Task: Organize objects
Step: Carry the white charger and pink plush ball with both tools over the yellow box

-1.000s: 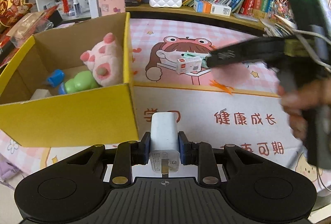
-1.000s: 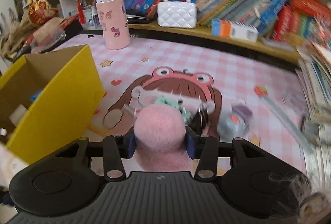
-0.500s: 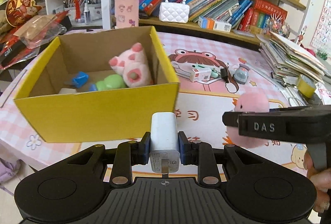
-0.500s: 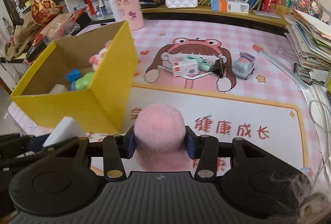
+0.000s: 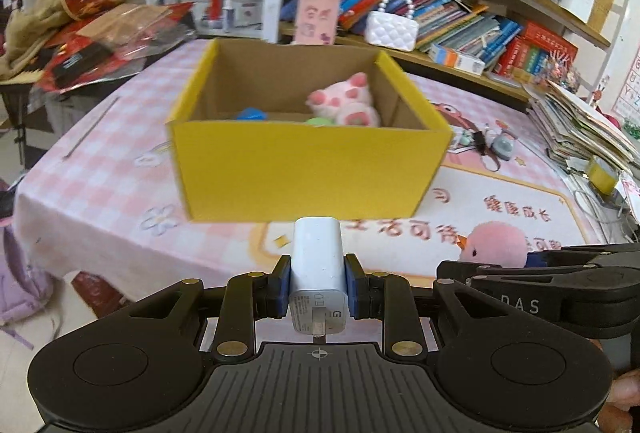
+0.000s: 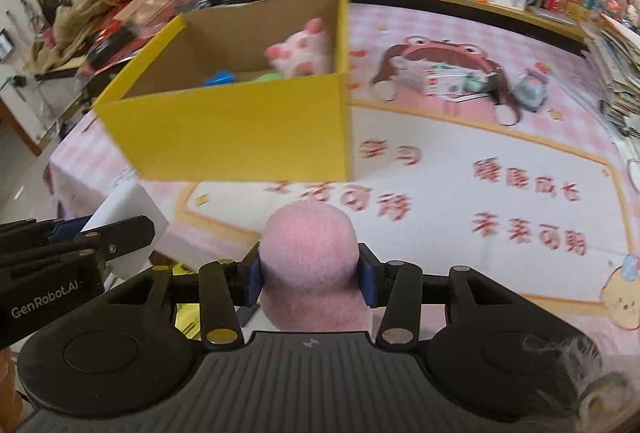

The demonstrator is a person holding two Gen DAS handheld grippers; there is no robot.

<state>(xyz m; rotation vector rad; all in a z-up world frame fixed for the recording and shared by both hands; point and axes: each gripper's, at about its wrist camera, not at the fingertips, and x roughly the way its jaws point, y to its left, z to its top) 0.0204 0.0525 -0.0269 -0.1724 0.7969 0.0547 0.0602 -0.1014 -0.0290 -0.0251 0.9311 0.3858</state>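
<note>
1. Left wrist view: the left hand-held gripper [image 5: 317, 283] is clamped on a white charger [image 5: 317, 265]; the yellow box [image 5: 304, 169] at 12 o'clock hides most of its toys.
2. Right hand-held gripper [image 6: 311, 279] squeezes a pink plush [image 6: 310, 253], face hidden; counter [image 6: 460, 169] print blurred.

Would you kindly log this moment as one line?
left gripper: shut on charger | right gripper: shut on pink plush | both short of yellow box | box: pig plush inside
</note>
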